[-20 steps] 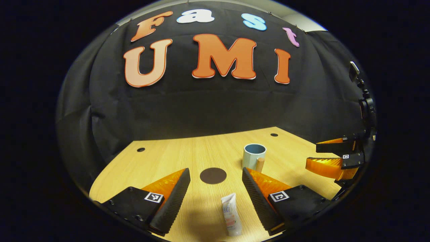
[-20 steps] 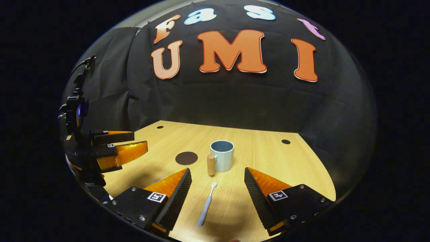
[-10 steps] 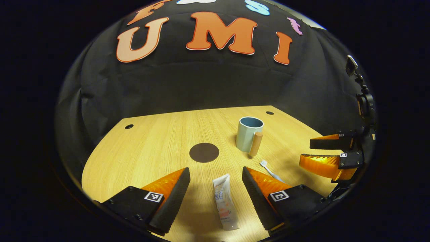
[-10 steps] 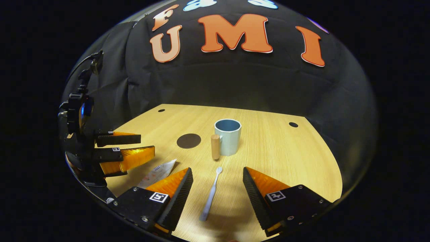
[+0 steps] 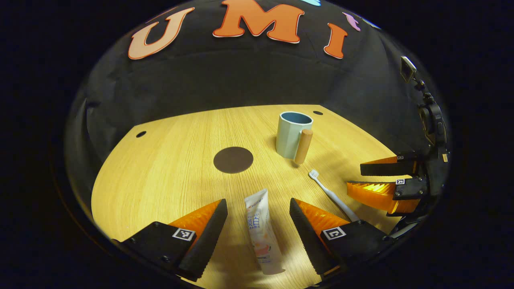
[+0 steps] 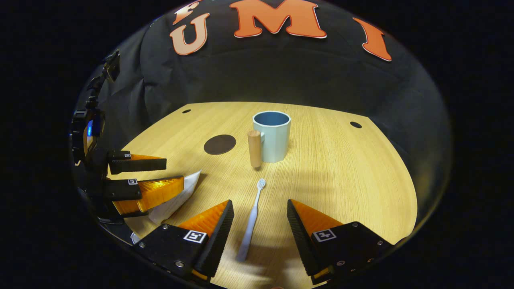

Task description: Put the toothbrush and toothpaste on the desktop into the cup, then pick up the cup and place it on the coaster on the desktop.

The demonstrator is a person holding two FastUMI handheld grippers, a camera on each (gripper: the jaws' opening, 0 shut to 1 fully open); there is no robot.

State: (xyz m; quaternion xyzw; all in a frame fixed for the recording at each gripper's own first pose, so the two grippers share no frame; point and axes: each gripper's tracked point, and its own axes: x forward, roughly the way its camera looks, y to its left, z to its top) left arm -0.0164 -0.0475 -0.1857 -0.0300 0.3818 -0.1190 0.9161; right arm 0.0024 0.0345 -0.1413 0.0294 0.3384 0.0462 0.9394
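A white toothpaste tube (image 5: 260, 229) lies flat on the wooden desktop (image 5: 172, 168) between the fingers of my open left gripper (image 5: 258, 237), which hovers over it without touching. In the right gripper view a pale toothbrush (image 6: 251, 220) lies lengthwise between the fingers of my open right gripper (image 6: 257, 237), bristles pointing away. The light blue cup (image 5: 292, 134) with a wooden handle stands upright and empty (image 6: 272, 135) farther back. A dark round coaster (image 5: 233, 159) lies left of the cup (image 6: 219, 144). The toothbrush (image 5: 329, 193) also shows beside the right gripper (image 5: 371, 180). The left gripper (image 6: 150, 176) appears over the tube (image 6: 176, 198).
The desktop has small dark holes near its far corners (image 5: 141, 134) (image 6: 355, 125). Black cloth walls close the booth behind and on both sides. Bare wood stretches around the cup and coaster (image 6: 341, 168).
Both grippers have tilted down and moved forward over the desk. The toothpaste now lies further in between the left fingers, and the toothbrush further in between the right fingers. Both stay open.
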